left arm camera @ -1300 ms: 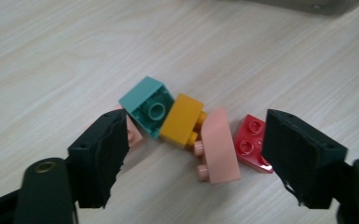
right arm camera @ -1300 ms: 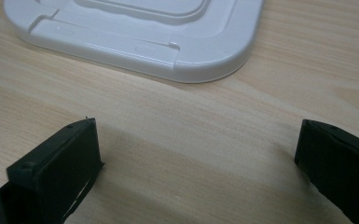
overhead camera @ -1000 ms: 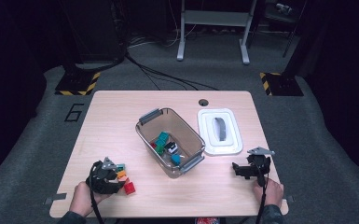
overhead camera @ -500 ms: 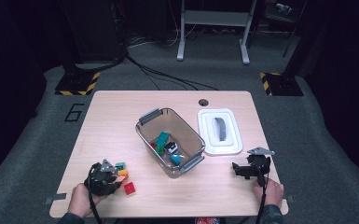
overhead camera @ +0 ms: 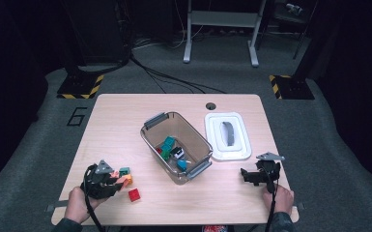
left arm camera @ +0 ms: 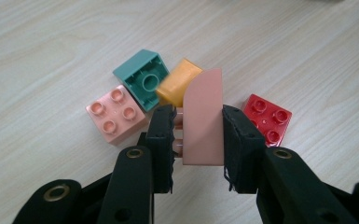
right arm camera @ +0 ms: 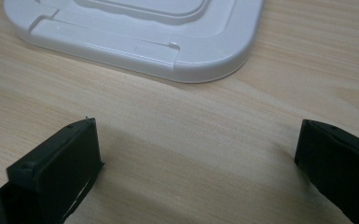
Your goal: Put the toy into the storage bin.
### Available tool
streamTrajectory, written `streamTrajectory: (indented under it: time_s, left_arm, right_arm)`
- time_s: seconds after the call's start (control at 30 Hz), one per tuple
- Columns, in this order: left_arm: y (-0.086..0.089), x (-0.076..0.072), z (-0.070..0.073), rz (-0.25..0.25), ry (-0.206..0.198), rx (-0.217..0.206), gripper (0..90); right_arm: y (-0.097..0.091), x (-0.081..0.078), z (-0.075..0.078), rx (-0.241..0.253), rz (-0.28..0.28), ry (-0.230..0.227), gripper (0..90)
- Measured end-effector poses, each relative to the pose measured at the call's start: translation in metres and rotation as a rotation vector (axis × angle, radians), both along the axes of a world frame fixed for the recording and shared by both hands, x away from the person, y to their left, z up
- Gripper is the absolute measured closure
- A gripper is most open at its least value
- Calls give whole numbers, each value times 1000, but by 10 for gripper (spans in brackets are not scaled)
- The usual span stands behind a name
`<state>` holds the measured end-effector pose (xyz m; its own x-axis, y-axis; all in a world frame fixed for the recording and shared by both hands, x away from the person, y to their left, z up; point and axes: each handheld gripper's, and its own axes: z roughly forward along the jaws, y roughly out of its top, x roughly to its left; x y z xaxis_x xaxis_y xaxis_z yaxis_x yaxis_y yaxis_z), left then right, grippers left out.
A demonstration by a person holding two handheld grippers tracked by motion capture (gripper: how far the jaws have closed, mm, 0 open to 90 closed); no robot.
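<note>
1. Left gripper (left arm camera: 198, 135) clamped on curved pink brick (left arm camera: 203, 119), likely for lifting clear of pile.
2. Right gripper (right arm camera: 198, 154) spread wide, empty, parked on surface (overhead camera: 125, 121).
3. Beyond: bin (overhead camera: 193, 137) awaiting bricks, presumably.

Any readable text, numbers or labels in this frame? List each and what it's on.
"6": a dark numeral on the grey floor, just off the table's far left corner, at.
No print is legible on the bricks between and around the left gripper, on the clear bin, or on the white lid.
</note>
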<state>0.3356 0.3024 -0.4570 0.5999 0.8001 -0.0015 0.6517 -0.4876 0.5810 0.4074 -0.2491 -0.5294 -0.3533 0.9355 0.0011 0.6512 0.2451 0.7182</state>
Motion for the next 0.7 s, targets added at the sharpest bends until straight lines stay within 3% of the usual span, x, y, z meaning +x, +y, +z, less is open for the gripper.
streamTrajectory:
  time_s: [0.7]
  left_arm:
    - [-6, 19, 41, -21, -78, 2, 668]
  right_arm:
    - [0, 0, 0, 3, 0, 1, 0]
